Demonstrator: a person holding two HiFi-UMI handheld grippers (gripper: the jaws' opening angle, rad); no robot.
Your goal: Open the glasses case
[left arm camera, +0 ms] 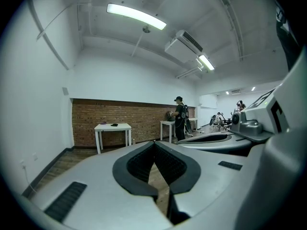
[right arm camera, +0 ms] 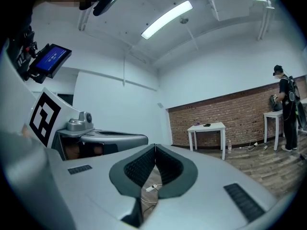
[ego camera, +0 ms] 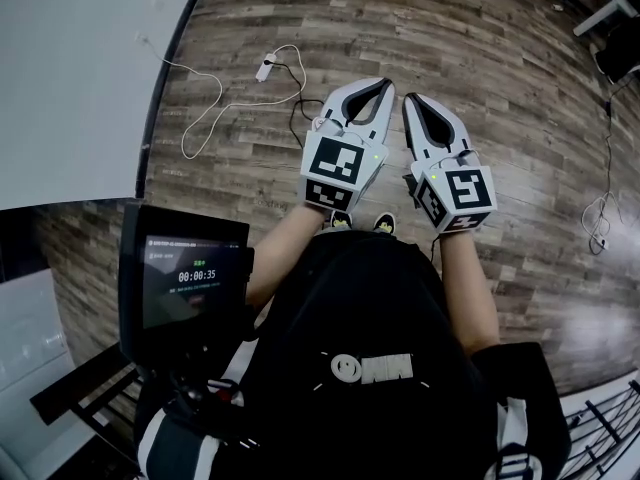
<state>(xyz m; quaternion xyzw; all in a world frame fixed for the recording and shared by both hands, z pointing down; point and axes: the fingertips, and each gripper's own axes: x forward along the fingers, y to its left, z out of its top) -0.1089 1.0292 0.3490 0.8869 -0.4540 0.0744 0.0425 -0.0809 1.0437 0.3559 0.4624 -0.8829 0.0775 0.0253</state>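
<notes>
Grey left gripper (ego camera: 383,85), right gripper (ego camera: 410,99): 2 jaw pairs closed, empty; glasses case unseen ahead; closed jaws risk shoving it.

the floor (ego camera: 480,58) is matt, grainy wood plank. the left gripper (ego camera: 384,85) and right gripper (ego camera: 409,99) have smooth, satin grey plastic shells; their fingers (left arm camera: 139,163) carry matt black ribbed pads. the far wall (left arm camera: 110,115) is rough red brick.
</notes>
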